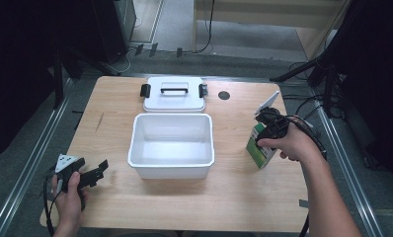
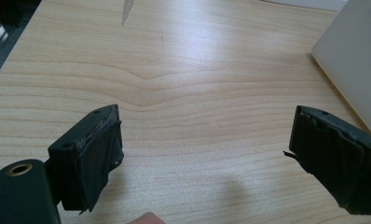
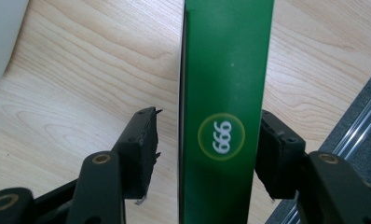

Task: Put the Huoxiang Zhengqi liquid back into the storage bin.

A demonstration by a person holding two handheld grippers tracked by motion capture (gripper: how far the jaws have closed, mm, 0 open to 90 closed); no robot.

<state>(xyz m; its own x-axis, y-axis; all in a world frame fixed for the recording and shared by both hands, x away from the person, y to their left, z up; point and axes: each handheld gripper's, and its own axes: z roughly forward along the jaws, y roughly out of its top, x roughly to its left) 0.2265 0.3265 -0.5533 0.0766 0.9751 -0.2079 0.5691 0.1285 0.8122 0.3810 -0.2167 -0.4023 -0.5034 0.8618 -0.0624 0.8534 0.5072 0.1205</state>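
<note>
Wooden worktop: we see bin empty, lid off. Right tool straddles green carton near right edge, left pad short of it, not gripped; lift and drop remain. Left tool wide, idle.

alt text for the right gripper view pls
A narrow green box marked 999 in a white circle stands between the right gripper's two black jaws; one pad touches its side, the other sits a small gap away. Pale wooden table lies beneath.

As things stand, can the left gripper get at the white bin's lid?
Probably yes, with a long reach. The left gripper sits at the near left edge, jaws open and empty; the lid lies behind the open white bin, so it must pass around or above that.
</note>
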